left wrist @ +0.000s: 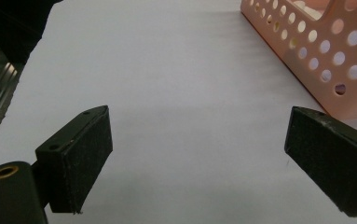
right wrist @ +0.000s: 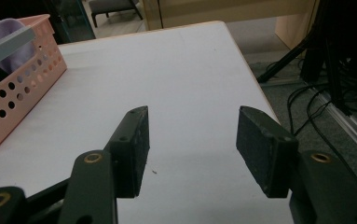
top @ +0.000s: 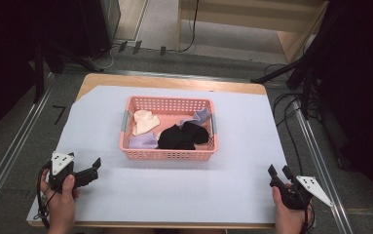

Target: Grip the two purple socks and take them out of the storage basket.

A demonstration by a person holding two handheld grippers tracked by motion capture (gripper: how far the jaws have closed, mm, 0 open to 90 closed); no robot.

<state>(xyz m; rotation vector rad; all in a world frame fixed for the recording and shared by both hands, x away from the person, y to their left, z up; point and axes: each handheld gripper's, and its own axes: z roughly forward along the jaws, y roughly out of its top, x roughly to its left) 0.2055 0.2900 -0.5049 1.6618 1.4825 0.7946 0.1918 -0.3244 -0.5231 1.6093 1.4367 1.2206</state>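
Observation:
A pink perforated basket (top: pixel 169 154) stands at the middle of the white table sheet. Inside lie a cream sock (top: pixel 145 122), lavender socks (top: pixel 142 142) and black socks (top: pixel 181 136). My left gripper (top: pixel 95 165) rests near the table's front left corner, jaws wide open and empty, pointing toward the basket (left wrist: pixel 316 51). My right gripper (top: pixel 279 171) sits at the front right corner, jaws open with nothing between them. In the right gripper view the basket's corner (right wrist: pixel 13 88) with a lavender sock (right wrist: pixel 6 29) shows at far left.
The white sheet (top: pixel 242 161) covers a wooden table whose edge shows at the back. Metal rails run along both sides of the table. Cables and stand legs lie on the floor at the right (right wrist: pixel 316 93).

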